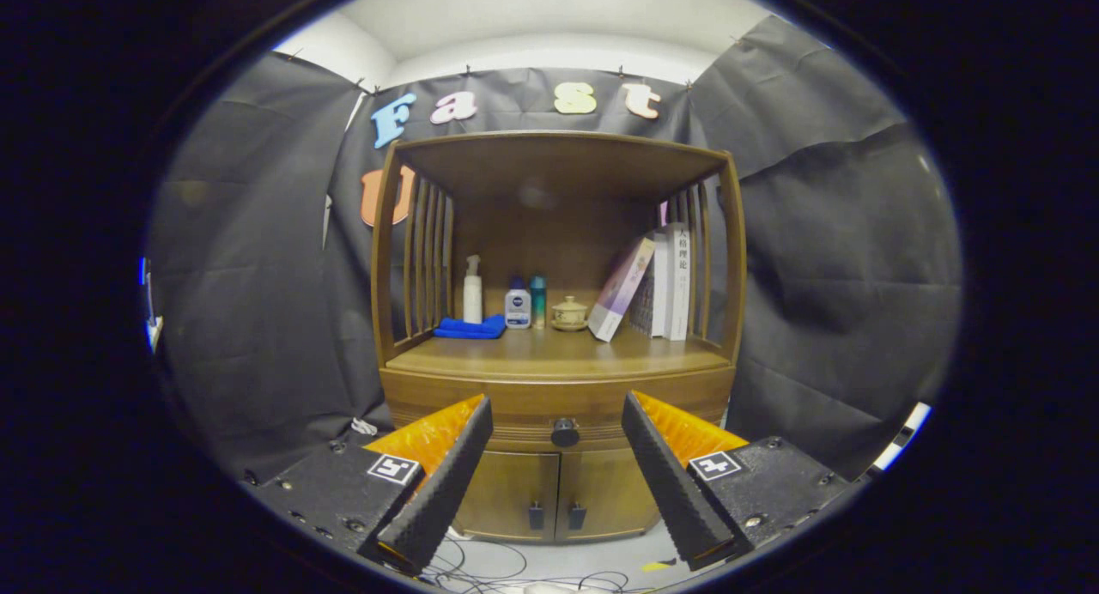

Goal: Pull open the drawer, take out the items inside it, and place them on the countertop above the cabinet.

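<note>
Gripper view is showing the wooden cabinet (558, 457) standing against the booth wall, its drawer (515, 409) sitting closed below the surface (558, 358). The claw (558, 414) is hovering with its fingers spread wide apart, gripping nothing, the drawer's dark knob (564, 432) lying between them and beyond. On the surface, books (661, 281) are leaning beside a blue cloth (470, 327), bottles (518, 306) and a small lidded pot (568, 313).

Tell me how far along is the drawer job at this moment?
Nothing looks done: the drawer is closed. In hand: the gripper is open, its fingers either side of the round drawer knob, short of it. Left: pulling it open and moving its contents to the countertop.
</note>
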Demonstrator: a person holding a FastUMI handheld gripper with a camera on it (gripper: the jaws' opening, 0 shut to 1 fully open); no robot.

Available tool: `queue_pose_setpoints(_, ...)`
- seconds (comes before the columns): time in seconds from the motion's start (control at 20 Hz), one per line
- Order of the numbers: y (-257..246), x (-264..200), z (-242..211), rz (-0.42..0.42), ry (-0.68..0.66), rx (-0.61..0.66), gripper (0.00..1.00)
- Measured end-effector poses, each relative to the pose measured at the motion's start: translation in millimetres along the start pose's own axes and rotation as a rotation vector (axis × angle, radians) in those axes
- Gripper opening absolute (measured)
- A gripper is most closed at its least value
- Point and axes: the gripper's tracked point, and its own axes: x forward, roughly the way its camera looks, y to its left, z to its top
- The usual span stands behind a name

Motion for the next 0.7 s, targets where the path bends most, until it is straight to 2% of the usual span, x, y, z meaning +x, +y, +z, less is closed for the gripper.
queue_pose_setpoints(0.4, 0.4, 19.0, -15.1, 0.008, 0.022, -0.002, 0.99)
queue_pose_setpoints(0.7, -4.6, 47.8, -51.1, 0.031, 0.052, -0.006, 0.99)
